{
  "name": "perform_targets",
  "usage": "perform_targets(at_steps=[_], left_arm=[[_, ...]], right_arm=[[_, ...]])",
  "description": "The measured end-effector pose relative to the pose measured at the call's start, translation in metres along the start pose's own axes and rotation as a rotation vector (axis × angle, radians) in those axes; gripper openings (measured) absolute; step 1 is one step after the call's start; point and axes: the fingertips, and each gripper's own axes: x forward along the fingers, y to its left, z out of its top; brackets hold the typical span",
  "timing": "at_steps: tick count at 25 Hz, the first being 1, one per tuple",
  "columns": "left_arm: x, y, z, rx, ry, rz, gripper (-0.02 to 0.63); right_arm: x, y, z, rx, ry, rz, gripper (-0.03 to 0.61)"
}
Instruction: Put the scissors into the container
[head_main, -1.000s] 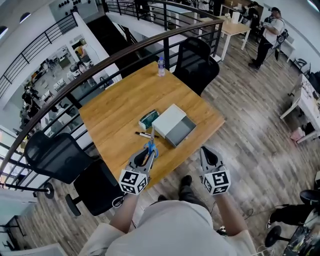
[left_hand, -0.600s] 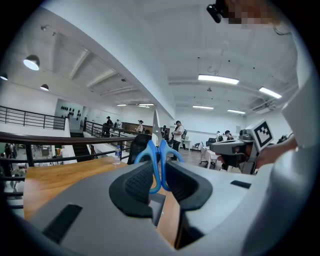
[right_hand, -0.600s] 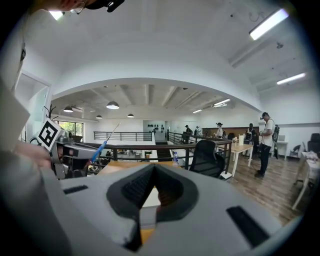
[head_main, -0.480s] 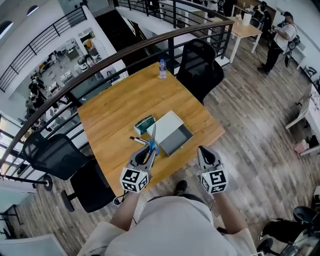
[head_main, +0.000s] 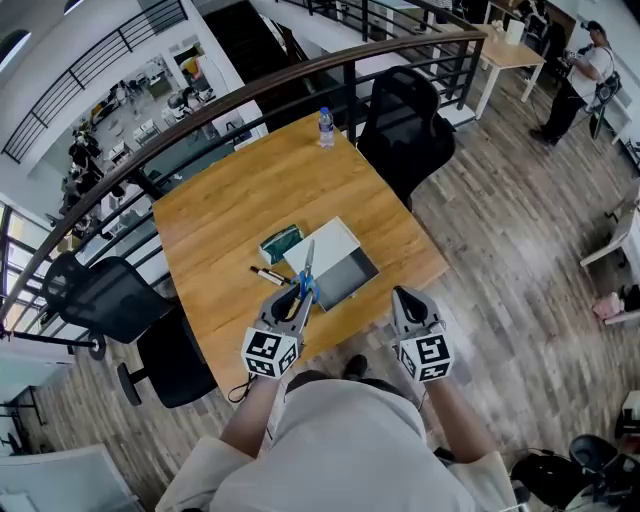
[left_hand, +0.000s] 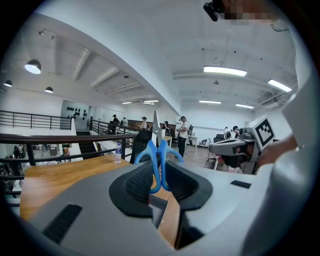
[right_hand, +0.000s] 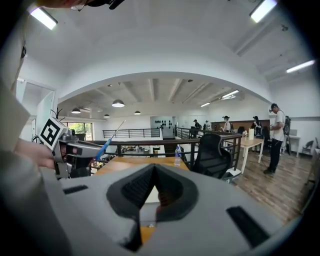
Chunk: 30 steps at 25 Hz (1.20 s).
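Scissors (head_main: 304, 283) with blue handles are clamped by the handles in my left gripper (head_main: 296, 299), above the table's near edge. Their blades point away from me, and the tip overlaps the white lid (head_main: 322, 245) of the container. The container's grey open tray (head_main: 347, 276) lies just right of the tip. In the left gripper view the blue handles (left_hand: 159, 156) stand upright between the jaws of the left gripper (left_hand: 159, 169). My right gripper (head_main: 404, 297) hovers off the table edge, right of the container; its jaws meet with nothing between them. The right gripper view shows its own shut jaws (right_hand: 153, 169) and the scissors (right_hand: 107, 141) at the left.
A green packet (head_main: 279, 243) and a black marker (head_main: 266, 274) lie on the wooden table (head_main: 240, 200) left of the container. A water bottle (head_main: 325, 128) stands at the far edge. Black chairs (head_main: 405, 112) (head_main: 98, 298) flank the table, with a railing (head_main: 200, 115) behind.
The left gripper has carried the scissors a little forward, so the blade tip now overlaps the container's lid. The right gripper has kept its place beside it.
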Motion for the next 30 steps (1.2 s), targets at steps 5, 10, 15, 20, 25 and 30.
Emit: perform_targets(at_steps=[5,10,15,20,25,30], left_arm=[[0.019,-0.008,-0.009,0.011,0.042,0.007,0.075],[0.036,-0.006,-0.024,0.03,0.099,-0.005,0.075],[0.06,0.002,-0.032,0.046,0.145,-0.047,0.075],[0.083,0.011,-0.046,0.084,0.202,-0.105,0.075],[0.108,0.019,-0.062,0.12,0.264,-0.176,0.075],[0.13,0.02,-0.086,0.153,0.323,-0.235,0.075]], right_arm=[[0.006,-0.018,-0.01,0.025,0.015,0.011,0.002],[0.016,-0.026,-0.026,0.06,0.044,0.011,0.002],[0.03,-0.032,-0.037,0.087,0.071,-0.004,0.002],[0.041,-0.037,-0.049,0.114,0.106,-0.051,0.002],[0.052,-0.044,-0.056,0.14,0.136,-0.099,0.002],[0.06,-0.048,-0.067,0.161,0.167,-0.133,0.002]])
